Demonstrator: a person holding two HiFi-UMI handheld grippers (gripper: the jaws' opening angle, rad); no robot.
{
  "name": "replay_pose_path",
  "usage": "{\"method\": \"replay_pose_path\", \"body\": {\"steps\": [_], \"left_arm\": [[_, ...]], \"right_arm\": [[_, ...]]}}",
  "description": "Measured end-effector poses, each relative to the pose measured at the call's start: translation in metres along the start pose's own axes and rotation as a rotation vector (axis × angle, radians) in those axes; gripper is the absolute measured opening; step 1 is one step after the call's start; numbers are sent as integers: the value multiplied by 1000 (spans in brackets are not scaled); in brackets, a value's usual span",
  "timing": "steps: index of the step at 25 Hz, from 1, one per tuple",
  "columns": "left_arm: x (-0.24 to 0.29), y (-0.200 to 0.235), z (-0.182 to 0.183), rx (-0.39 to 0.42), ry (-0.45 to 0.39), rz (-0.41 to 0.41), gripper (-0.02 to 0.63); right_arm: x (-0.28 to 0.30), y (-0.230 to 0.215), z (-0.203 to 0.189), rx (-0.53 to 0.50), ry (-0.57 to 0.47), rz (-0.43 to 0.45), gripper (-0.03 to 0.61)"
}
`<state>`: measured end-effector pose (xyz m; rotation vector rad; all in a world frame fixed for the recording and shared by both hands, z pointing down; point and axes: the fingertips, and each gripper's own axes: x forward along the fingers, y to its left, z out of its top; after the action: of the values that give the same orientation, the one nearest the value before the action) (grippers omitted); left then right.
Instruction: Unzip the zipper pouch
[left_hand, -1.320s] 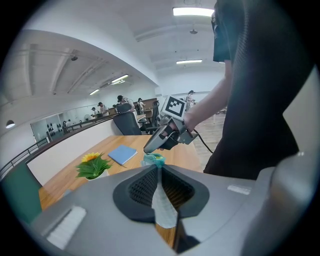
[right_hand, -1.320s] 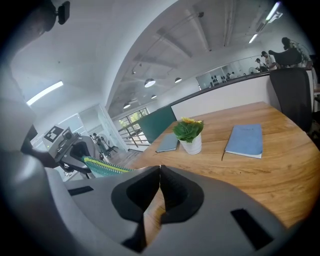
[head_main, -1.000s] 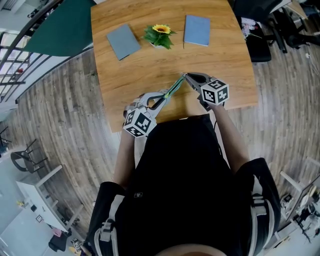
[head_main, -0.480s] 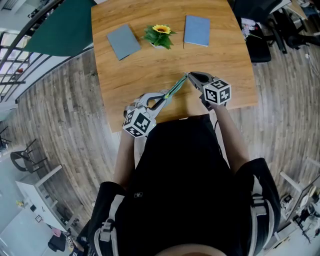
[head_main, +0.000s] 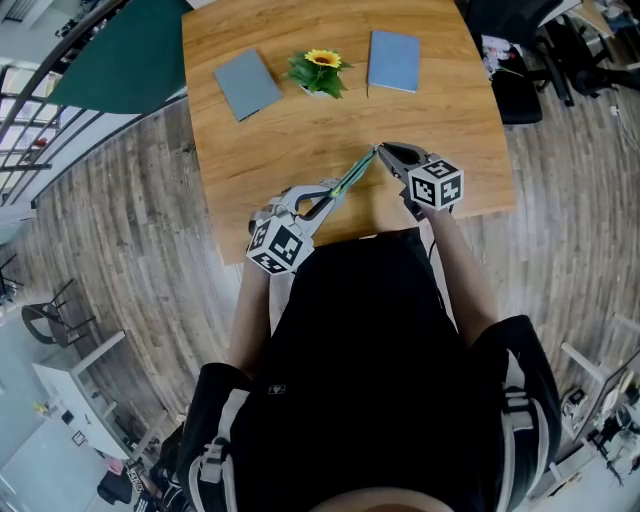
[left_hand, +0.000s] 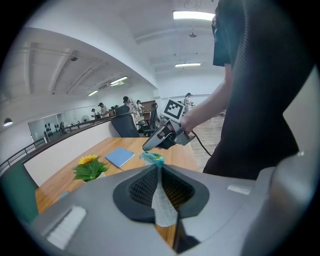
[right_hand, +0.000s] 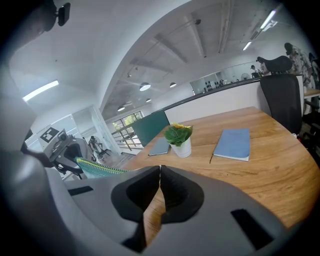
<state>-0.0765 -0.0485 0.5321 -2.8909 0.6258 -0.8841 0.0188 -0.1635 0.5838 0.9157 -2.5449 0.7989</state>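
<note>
The zipper pouch, a narrow green and teal strip seen edge-on, hangs stretched above the wooden table between my two grippers. My left gripper is shut on its near end; in the left gripper view pale mesh fabric is pinched between the pads. My right gripper is shut at the pouch's far, teal end, where the zipper pull sits; the pull itself is hidden between the pads. In the right gripper view the pouch runs off to the left towards the left gripper.
At the far side of the table stand a potted sunflower, a grey notebook to its left and a blue notebook to its right. The table's front edge lies just below both grippers. A black chair stands off to the right.
My right gripper has drifted slightly to the right, away from the left one, with the pouch's far end following. The left gripper has stayed in place.
</note>
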Motion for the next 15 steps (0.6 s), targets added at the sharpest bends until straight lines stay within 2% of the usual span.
{"method": "replay_pose_path", "body": {"steps": [9,15], "left_arm": [[2,-1,-1,-8,-6,-10,29],[-2,0,-4,-26,-11,-6,31]], "right_arm": [[2,-1,-6,1,-5,-18,14],[-4,1,-5,-16,-62,1,33]]}}
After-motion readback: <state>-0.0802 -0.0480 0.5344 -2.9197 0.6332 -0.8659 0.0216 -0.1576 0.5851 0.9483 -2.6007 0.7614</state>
